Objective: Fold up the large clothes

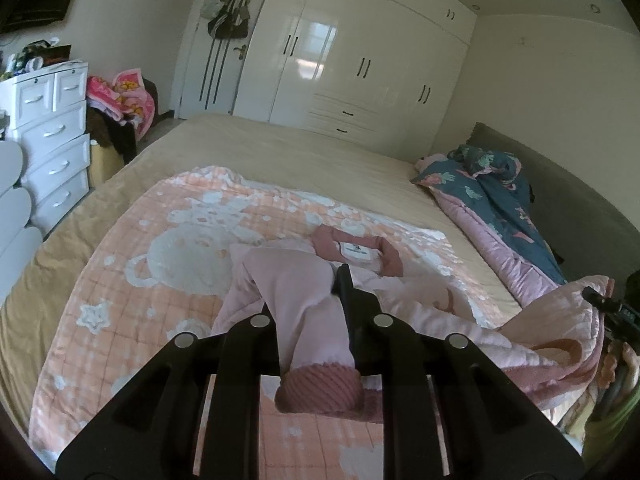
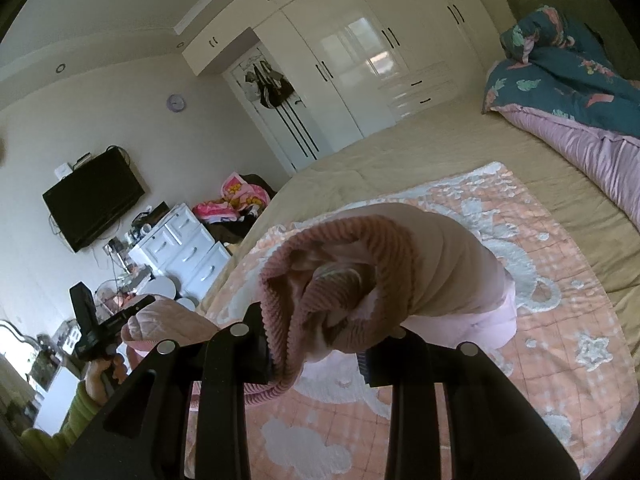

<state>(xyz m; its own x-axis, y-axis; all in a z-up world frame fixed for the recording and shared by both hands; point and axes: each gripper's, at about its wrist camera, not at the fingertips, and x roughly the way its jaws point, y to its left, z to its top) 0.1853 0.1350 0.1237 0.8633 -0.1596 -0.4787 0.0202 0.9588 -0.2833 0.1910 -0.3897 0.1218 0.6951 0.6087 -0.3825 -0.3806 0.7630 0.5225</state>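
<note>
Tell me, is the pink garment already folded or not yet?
Not yet folded. The pink garment hangs bunched from both grippers; its collar lies crumpled on the blanket.

Soft daylight; window glare on wardrobe (image 1: pixel 320 52) doors; fisheye-bent, dark corners

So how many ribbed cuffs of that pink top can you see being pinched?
2: one cuff in the left gripper, the other cuff in the right gripper.
</note>
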